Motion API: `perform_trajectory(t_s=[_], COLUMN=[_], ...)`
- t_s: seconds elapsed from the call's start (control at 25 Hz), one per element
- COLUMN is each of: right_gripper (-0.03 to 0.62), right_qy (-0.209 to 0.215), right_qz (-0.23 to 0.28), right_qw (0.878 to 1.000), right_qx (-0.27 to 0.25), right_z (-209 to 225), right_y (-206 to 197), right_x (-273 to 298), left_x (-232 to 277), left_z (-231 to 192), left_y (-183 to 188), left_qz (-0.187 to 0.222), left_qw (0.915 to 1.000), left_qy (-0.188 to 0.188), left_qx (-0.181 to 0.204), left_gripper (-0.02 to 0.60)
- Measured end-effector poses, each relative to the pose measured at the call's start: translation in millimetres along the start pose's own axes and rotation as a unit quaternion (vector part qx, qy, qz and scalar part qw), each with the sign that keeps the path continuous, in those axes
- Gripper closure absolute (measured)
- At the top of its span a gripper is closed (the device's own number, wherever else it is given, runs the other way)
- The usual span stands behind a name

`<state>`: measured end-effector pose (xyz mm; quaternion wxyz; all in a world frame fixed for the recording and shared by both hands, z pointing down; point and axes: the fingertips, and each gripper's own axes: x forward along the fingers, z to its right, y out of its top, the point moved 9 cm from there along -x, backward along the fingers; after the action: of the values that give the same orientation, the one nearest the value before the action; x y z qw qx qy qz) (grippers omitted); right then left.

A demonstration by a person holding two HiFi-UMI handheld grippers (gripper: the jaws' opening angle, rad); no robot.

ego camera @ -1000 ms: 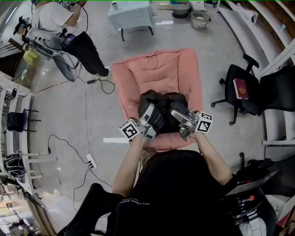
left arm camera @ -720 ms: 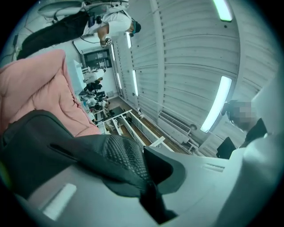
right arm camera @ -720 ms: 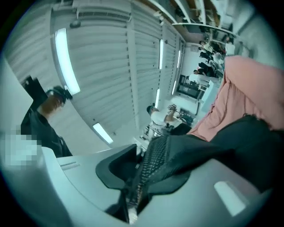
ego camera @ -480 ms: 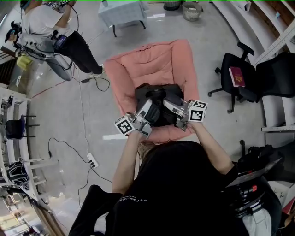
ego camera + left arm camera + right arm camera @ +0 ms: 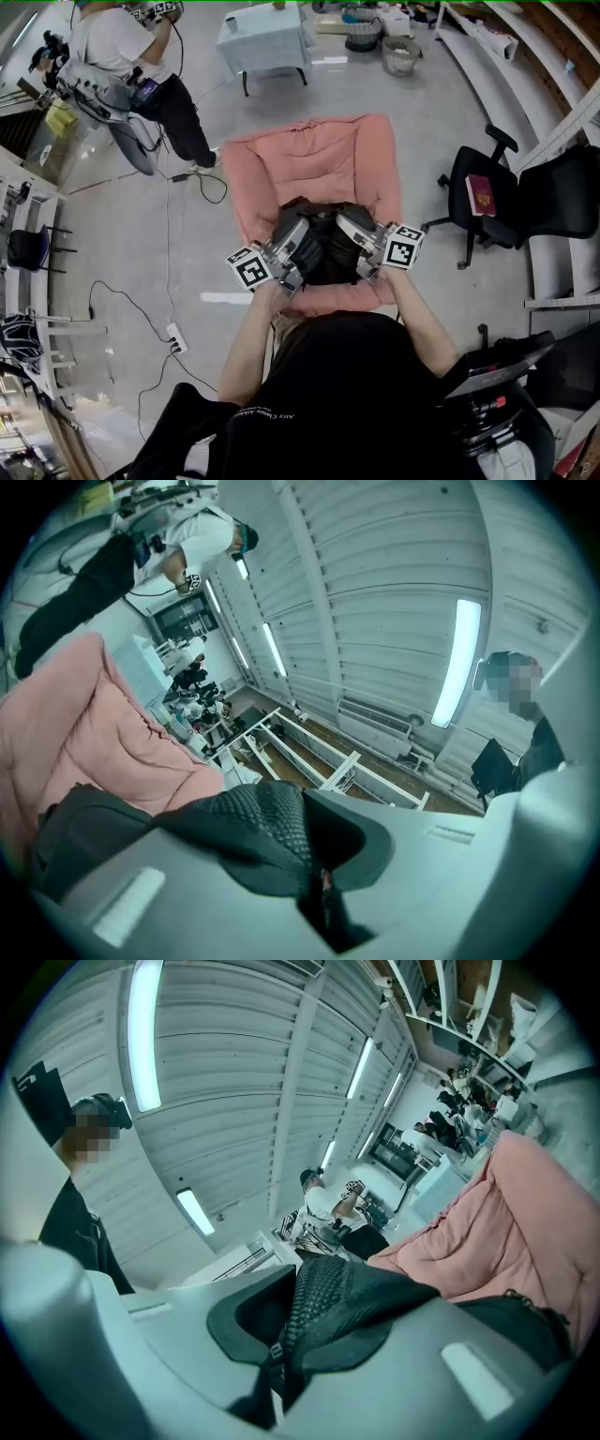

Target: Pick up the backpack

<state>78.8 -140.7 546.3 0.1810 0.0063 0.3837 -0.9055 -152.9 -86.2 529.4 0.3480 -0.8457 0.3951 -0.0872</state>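
Observation:
A black backpack [image 5: 323, 248] lies on the seat of a pink cushioned chair [image 5: 319, 155]. My left gripper [image 5: 300, 228] is at its left side, shut on a black mesh shoulder strap [image 5: 267, 822] that runs between its jaws. At the right side, my right gripper [image 5: 347, 222] is shut on the other mesh strap [image 5: 342, 1302]. Its jaws have just been closing on that strap and have eased a little, with the strap still pinched between them. Both grippers point nearly level, toward the chair back.
A black office chair [image 5: 487, 183] with a red book [image 5: 483, 194] on its seat stands to the right. Another person [image 5: 141, 66] stands at the back left beside equipment. A small table [image 5: 267, 33] is behind the pink chair. Cables and a power strip [image 5: 175, 335] lie on the floor at left.
The right gripper's jaws, open beside the backpack a second ago, have closed on its strap. The left gripper has kept its hold and risen slightly.

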Motion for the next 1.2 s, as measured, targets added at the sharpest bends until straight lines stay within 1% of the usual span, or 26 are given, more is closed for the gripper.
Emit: perform_trajectory(t_s=[0.16,0.28,0.44,0.52,0.56,0.64,0.68,0.72,0.84,0.88,0.96,1.04,1.08,1.12,1.2], right_gripper=[0.540,0.539,0.539,0.539,0.539,0.539,0.539,0.540,0.540,0.540,0.539,0.539,0.539,0.540,0.539], right_qy=[0.012,0.026,0.051,0.066,0.074,0.093,0.101,0.108,0.116,0.117,0.116,0.110,0.106,0.101,0.093], right_qz=[-0.003,-0.005,-0.007,-0.010,-0.011,-0.006,-0.001,0.004,0.019,0.025,0.040,0.054,0.059,0.062,0.067], right_qw=[1.000,0.999,0.994,0.989,0.986,0.978,0.974,0.970,0.960,0.957,0.952,0.946,0.943,0.939,0.934], right_qx=[-0.015,-0.039,-0.093,-0.131,-0.151,-0.187,-0.203,-0.218,-0.254,-0.264,-0.280,-0.299,-0.311,-0.324,-0.338], right_z=[-9,-21,-50,-68,-77,-94,-103,-111,-134,-140,-150,-161,-165,-168,-169], right_y=[16,37,72,91,101,121,131,140,166,174,188,195,196,197,199], right_x=[14,26,42,50,54,60,63,66,69,69,69,67,66,67,68], left_x=[3,9,12,16,19,27,30,33,37,39,46,53,56,58,62], left_z=[9,20,50,65,73,90,99,109,138,147,162,173,177,179,181], left_y=[26,49,82,99,107,123,131,139,161,167,175,179,180,181,184], left_qz=[-0.006,0.011,0.030,0.038,0.039,0.036,0.037,0.039,0.046,0.045,0.041,0.042,0.046,0.049,0.054], left_qw=[0.9997,0.9985,0.9938,0.9885,0.9838,0.9694,0.9620,0.9568,0.9475,0.9421,0.9271,0.9108,0.9045,0.9004,0.8975], left_qy=[-0.003,-0.008,-0.013,-0.015,-0.013,-0.008,-0.007,-0.008,-0.019,-0.025,-0.031,-0.028,-0.024,-0.020,-0.013], left_qx=[0.024,0.053,0.106,0.146,0.175,0.243,0.270,0.288,0.316,0.331,0.371,0.410,0.423,0.432,0.437], left_gripper=[0.569,0.564,0.560,0.560,0.558,0.558,0.558,0.558,0.558,0.558,0.558,0.558,0.558,0.558,0.558])
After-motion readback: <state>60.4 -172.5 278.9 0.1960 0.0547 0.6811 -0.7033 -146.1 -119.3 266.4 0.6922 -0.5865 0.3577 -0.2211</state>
